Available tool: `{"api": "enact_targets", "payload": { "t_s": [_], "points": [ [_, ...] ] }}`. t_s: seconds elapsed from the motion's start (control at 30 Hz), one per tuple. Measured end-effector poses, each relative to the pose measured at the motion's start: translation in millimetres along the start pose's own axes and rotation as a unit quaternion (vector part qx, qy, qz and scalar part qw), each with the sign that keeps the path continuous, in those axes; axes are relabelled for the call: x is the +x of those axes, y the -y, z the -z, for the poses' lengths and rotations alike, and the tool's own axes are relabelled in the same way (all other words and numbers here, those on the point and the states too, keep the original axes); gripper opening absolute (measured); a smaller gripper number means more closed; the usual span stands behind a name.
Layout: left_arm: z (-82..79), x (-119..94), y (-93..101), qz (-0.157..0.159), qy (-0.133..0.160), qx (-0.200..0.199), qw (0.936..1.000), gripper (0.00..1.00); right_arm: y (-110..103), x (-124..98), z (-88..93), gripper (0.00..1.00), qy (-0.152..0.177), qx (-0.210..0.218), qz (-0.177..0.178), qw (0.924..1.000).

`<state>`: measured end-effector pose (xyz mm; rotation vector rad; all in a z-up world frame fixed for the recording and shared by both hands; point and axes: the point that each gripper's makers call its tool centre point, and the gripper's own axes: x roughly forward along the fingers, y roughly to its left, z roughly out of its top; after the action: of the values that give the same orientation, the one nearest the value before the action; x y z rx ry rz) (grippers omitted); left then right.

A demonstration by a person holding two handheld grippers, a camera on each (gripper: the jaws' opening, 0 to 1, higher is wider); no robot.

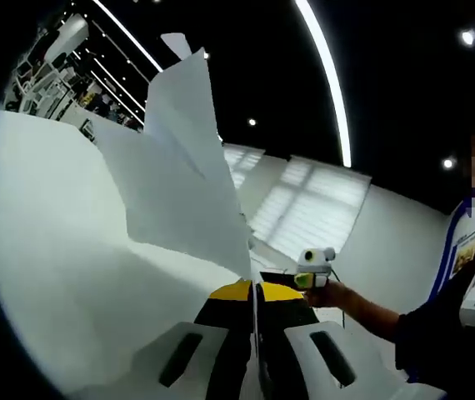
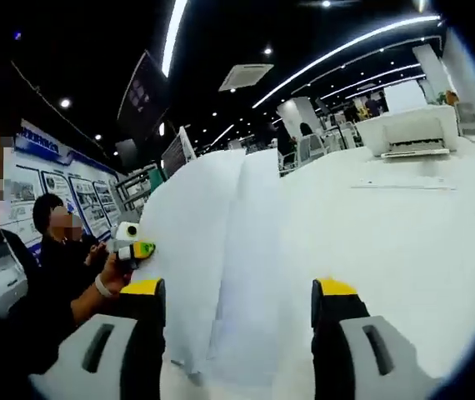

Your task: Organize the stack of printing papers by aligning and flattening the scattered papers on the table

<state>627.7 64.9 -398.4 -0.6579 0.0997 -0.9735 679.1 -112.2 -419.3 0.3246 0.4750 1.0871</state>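
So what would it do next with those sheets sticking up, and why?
Probably lower the left gripper so its sheets settle flat. Its jaws are shut on the papers, which stand up off the table in a fanned, uneven bunch. The right gripper is open, with more sheets lying between its jaws, ready to square the edges afterwards.

No writing is legible; the wall posters [image 2: 54,196] are too blurred.

Counted: two tools, left [image 1: 254,304] and right [image 2: 237,304]; several paper sheets [image 1: 183,179]; one printer [image 2: 412,132]; one counter [image 2: 387,225].
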Motion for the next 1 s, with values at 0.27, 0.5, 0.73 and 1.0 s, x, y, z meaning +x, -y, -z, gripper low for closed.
{"api": "enact_targets", "payload": {
  "t_s": [0.27, 0.5, 0.73, 1.0],
  "points": [
    [3.5, 0, 1.2, 0.003, -0.008, -0.001, 1.0, 0.06, -13, 40, 14.7, 0.68, -0.062, 0.03, -0.109, 0.9917],
    [4.9, 1, 7.9, 0.025, -0.015, -0.005, 0.9996, 0.06, -39, 63, 23.9, 0.56, -0.09, 0.027, -0.164, 0.982],
    [7.2, 4, 11.2, 0.04, -0.027, -0.007, 0.9988, 0.06, -45, 50, 3.0, 0.2, -0.081, 0.027, -0.224, 0.9708],
    [0.8, 25, 9.1, 0.06, -0.03, 0.0, 0.9978, 0.06, -52, 21, -18.7, 0.0, -0.05, -0.056, -0.225, 0.9714]
  ]
}}
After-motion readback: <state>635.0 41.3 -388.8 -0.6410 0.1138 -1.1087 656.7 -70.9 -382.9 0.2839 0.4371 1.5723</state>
